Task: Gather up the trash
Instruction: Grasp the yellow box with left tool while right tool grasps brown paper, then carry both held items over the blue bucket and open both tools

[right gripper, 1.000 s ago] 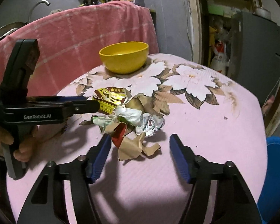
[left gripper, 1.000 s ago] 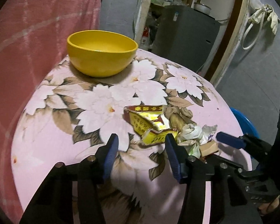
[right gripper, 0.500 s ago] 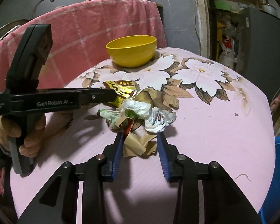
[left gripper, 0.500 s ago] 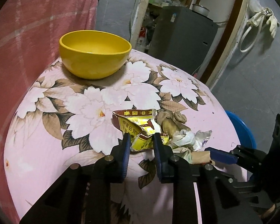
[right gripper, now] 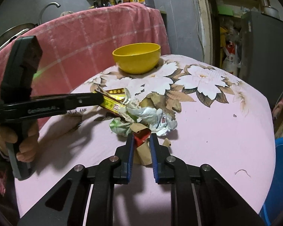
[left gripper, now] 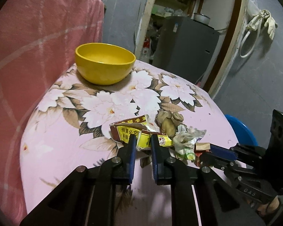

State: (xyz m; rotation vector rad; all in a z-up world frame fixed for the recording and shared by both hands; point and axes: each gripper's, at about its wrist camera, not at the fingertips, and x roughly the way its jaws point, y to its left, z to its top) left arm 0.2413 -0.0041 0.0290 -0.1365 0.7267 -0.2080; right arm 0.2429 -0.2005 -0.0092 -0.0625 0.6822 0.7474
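Pink floral tablecloth (left gripper: 69, 131) covers the table; trash is heaped near its front edge, at about 6 o'clock from the yellow bowl (left gripper: 104, 66), well apart from it. Left gripper (left gripper: 143, 141) jaws have just been closing and are now nearly together, pads pinching the near edge of the torn yellow-brown carton (left gripper: 134, 131), which sits at the 9 o'clock side of the heap. Right gripper (right gripper: 142, 143) jaws have likewise just been closing, now narrow, clamped on the red and tan paper scrap (right gripper: 141, 141) at the heap's 6 o'clock edge in the right wrist view. Crumpled white-green wrapper (right gripper: 141, 116) lies between carton and scrap, touching both. Brown peel bits (left gripper: 168, 122) at 12 o'clock of the wrapper in the left wrist view. Person's hand (right gripper: 18, 137) grips the left gripper's handle. Blue bin (right gripper: 281, 173) sits at 3 o'clock beyond the table edge. Pink checked cloth (right gripper: 96, 35) hangs behind the bowl.
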